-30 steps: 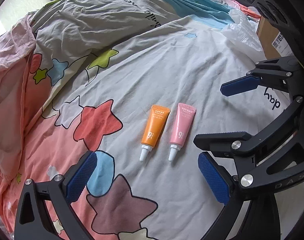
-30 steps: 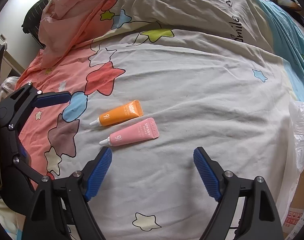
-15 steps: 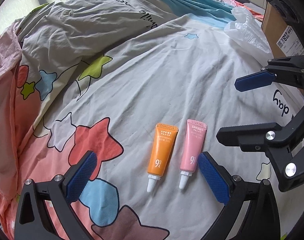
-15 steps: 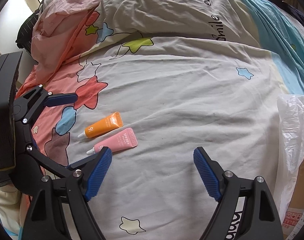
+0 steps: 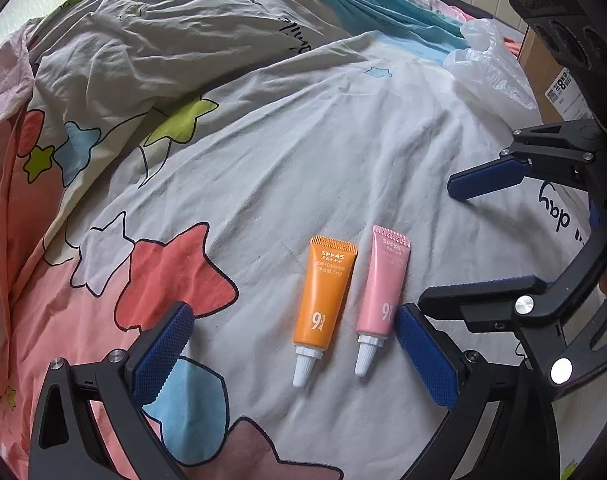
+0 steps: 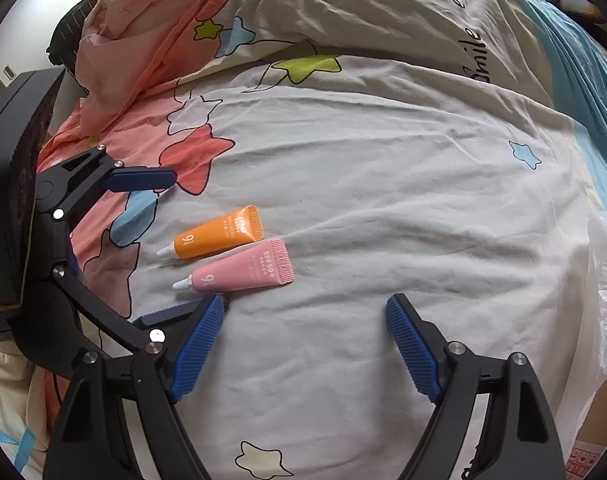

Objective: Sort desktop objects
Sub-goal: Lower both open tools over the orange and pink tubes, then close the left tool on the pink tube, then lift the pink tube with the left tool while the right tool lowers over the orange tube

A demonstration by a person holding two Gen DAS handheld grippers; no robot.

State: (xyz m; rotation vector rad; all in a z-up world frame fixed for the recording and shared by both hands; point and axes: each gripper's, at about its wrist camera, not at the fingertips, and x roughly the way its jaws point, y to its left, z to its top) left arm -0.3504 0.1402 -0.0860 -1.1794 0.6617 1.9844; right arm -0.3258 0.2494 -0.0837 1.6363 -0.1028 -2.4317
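Sorting looks barely begun — the orange tube and the pink tube lie side by side on the star-print bedsheet, caps toward the near edge, neither lifted. The left gripper hangs over both with jaws apart, nothing between the pads; the right gripper is spread wide too, empty, just right of the pink tube. A plastic bag and cardboard box sit far right — well clear.

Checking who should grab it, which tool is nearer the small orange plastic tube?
Left. The left tool straddles the small orange plastic tube; the right tool sits beyond the pink tube.
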